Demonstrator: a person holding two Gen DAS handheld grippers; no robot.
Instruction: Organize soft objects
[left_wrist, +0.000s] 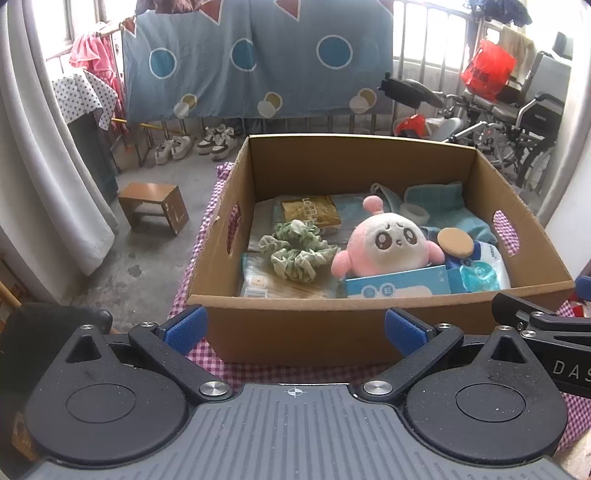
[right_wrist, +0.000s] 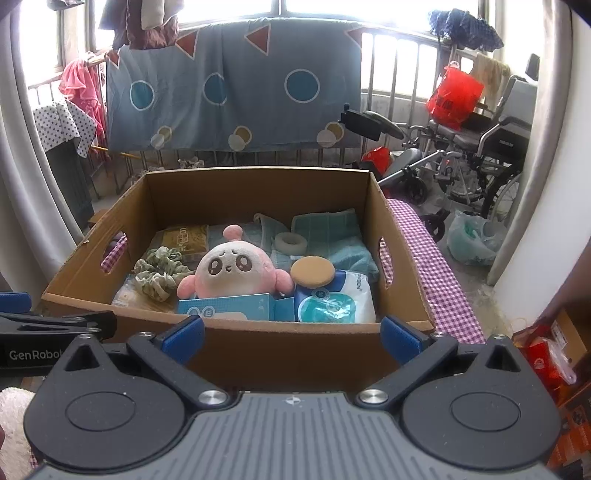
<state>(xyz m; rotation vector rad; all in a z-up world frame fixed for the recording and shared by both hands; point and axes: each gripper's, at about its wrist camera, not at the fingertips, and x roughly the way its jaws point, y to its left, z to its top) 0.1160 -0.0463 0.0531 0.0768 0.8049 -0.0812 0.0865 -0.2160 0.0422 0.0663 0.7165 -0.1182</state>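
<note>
A cardboard box (left_wrist: 295, 328) (right_wrist: 280, 350) stands on a checked cloth just beyond both grippers. Inside it a pink and white plush toy (left_wrist: 388, 243) (right_wrist: 232, 269) sits upright in the middle. A green scrunchie (left_wrist: 295, 251) (right_wrist: 159, 271) lies to its left, a round tan powder puff (left_wrist: 455, 242) (right_wrist: 312, 271) to its right, and a folded teal towel (left_wrist: 443, 203) (right_wrist: 325, 229) at the back. My left gripper (left_wrist: 295, 328) is open and empty in front of the box's near wall. My right gripper (right_wrist: 291, 334) is open and empty too.
The box also holds a wipes pack (right_wrist: 336, 301), a blue carton (left_wrist: 399, 284), a tape roll (right_wrist: 290, 242) and a tan packet (left_wrist: 310, 212). A small wooden stool (left_wrist: 155, 206) and shoes (left_wrist: 195, 144) are on the floor to the left; wheelchairs (right_wrist: 480, 158) stand to the right.
</note>
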